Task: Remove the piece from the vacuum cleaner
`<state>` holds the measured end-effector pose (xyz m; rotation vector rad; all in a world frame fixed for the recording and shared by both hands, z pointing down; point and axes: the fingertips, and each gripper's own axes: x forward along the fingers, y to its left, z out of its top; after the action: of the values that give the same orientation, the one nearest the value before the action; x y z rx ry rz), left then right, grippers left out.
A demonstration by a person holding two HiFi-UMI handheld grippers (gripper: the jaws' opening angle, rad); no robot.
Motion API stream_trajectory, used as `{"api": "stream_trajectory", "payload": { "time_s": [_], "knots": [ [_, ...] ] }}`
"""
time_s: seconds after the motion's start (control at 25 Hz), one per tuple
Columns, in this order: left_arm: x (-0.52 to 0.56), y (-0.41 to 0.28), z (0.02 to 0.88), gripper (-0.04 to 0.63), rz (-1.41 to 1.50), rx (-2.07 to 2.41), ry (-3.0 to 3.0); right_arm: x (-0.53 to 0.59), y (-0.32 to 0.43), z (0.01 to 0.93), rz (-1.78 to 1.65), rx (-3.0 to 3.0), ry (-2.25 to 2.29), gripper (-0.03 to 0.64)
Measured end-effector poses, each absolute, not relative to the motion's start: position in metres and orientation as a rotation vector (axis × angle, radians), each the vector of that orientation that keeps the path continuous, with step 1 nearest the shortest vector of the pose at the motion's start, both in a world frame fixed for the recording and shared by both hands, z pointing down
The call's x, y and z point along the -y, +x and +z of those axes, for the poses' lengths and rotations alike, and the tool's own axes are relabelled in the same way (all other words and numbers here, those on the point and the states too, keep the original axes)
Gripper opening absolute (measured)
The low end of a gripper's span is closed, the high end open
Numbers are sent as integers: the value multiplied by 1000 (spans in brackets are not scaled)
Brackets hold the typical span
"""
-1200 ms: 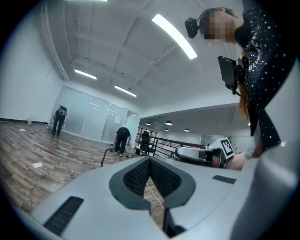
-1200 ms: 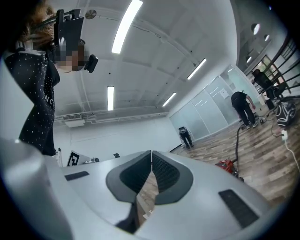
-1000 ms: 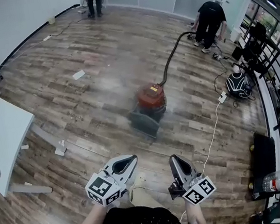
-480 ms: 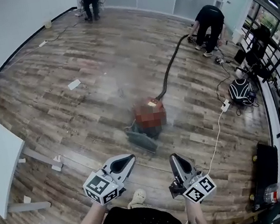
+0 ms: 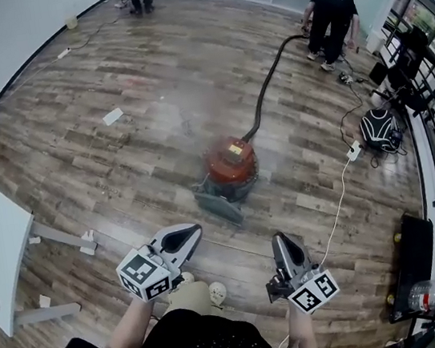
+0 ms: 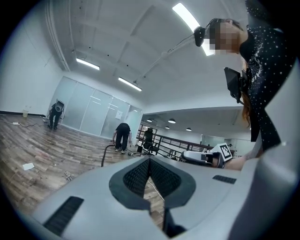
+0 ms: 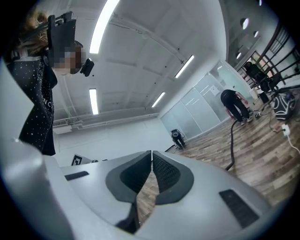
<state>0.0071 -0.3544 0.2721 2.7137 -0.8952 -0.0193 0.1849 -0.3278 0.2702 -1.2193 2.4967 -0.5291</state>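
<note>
**Both tools closed and empty, vacuum cleaner ahead on the floor**

Head view: I hold the left gripper (image 5: 188, 234) and the right gripper (image 5: 284, 243) low in front of me, side by side and well apart. Both point forward over the wooden floor (image 5: 132, 141). The red vacuum cleaner (image 5: 231, 165) stands well ahead of both tips, roughly between their lines and a little nearer the right one. Neither tool touches it. A grey floor piece (image 5: 215, 202) sits at its near side, the part closest to my tools. Its black hose (image 5: 269, 88) runs away from me to a person bending over (image 5: 331, 10) far ahead on the right. A white cable (image 5: 337, 201) lies on the floor just beyond the right gripper, to its right.

Left gripper view: the jaws are pressed together at the tips with nothing between them. Past them I see the hose and the bending person. The vacuum body does not show here.

Right gripper view: these jaws also meet at the tips and hold nothing. The hose rises to the right of them, and the vacuum itself is out of sight.
</note>
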Motion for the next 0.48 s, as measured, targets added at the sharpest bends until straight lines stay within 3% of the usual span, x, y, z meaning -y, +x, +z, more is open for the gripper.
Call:
{"api": "stream_trajectory", "payload": {
  "time_s": [0.48],
  "knots": [
    [421, 34, 310, 0, 30, 667, 2691, 376, 189, 301, -541, -2459, -1383, 9]
  ]
}}
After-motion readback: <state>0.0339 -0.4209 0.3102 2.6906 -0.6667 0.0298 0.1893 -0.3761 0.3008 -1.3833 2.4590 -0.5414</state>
